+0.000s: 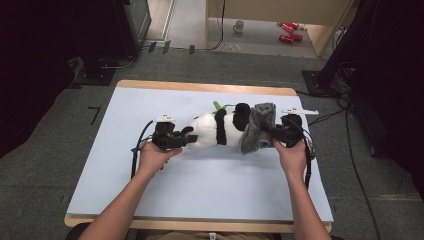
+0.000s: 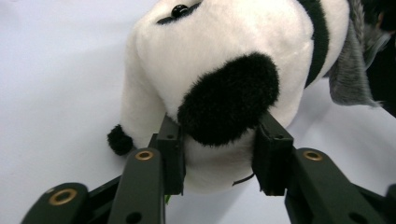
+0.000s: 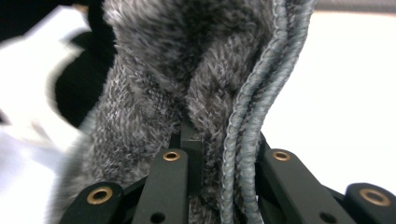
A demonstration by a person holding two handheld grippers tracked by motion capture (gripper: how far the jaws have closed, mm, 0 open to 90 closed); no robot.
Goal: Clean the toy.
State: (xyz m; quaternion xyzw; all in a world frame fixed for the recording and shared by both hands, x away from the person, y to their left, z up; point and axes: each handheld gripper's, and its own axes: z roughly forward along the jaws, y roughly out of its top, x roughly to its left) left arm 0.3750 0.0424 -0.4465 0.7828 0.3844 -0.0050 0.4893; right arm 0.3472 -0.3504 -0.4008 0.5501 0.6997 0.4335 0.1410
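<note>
A: Roughly mid-table (image 1: 125, 165): panda plush (image 1: 212, 131) lies lengthwise left to right, head toward the left tool (image 1: 186, 138), which pinches its black ear (image 2: 229, 105).

B: Right tool (image 1: 274, 131) is clamped on the grey knit garment (image 1: 257, 127) at the feet end. Risk: ear slips out, or the knit bunches and snags

Table (image 1: 150, 190) with a pale blue top and a wood edge showing at the far and near sides. Panda plush (image 1: 215, 131) lies on its side mid-table; grey knit cloth (image 1: 257, 127) sits at its right end, over the panda.
</note>
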